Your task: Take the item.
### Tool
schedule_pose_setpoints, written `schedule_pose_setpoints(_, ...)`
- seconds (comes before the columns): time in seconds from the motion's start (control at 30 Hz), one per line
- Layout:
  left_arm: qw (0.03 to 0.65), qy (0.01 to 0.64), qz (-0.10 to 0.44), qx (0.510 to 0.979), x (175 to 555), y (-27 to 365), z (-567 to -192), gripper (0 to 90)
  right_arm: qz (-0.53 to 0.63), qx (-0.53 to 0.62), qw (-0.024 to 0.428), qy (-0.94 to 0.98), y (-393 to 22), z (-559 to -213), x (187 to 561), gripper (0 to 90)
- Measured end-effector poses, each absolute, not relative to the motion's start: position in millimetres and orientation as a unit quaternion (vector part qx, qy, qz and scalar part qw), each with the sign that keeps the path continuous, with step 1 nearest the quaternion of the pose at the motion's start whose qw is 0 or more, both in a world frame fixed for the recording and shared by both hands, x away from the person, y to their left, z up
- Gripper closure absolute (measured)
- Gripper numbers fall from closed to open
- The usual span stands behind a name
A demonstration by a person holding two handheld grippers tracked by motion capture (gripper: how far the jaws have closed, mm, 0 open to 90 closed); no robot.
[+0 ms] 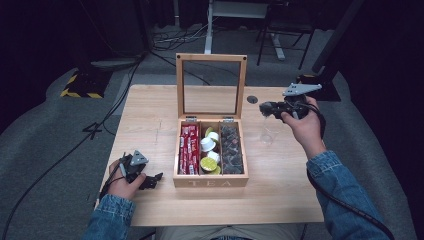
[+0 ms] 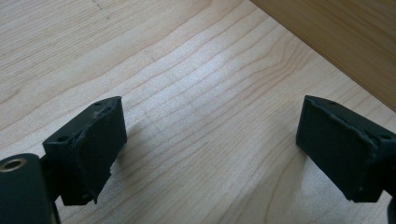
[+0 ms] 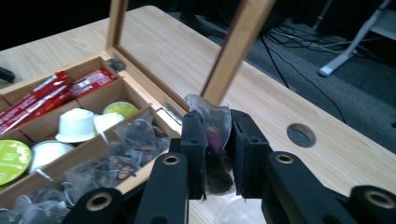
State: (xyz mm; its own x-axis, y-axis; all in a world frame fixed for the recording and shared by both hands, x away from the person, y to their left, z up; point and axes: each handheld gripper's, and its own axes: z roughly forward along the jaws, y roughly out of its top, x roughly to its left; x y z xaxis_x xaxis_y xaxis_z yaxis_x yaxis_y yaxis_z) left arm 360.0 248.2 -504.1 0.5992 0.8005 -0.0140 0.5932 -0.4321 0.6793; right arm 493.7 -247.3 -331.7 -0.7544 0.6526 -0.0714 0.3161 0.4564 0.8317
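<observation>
The right gripper [image 3: 217,154] has its jaws clenched on a clear tea bag [image 3: 213,126], held above the table [image 1: 150,115] right of the open wooden tea box [image 1: 210,181], over a clear plastic cup [image 1: 268,134]. The left gripper [image 2: 210,144], jaws spread wide and holding nothing, rests low on the table left of the box.

Tea bag [image 3: 212,140]: clear sachet, dark leaves and purple bits inside, crumpled top edge. Standing upright, clamped between black pads of right gripper [image 3: 216,154], centre of right gripper view. Held in air above clear plastic cup [image 1: 268,134], right of centre in high view.
</observation>
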Motion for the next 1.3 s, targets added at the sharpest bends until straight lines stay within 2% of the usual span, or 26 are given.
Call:
schedule_pose_setpoints(0.57,0.325,0.426,0.152,0.831,362,246,-505,5.4,0.399,0.331,0.203,0.831,-270,-346,505,77.0)
schedule_pose_setpoints(1.3,0.324,0.423,0.155,0.832,362,246,-505,4.9,0.361,0.355,0.182,0.843,-278,-375,511,76.7)
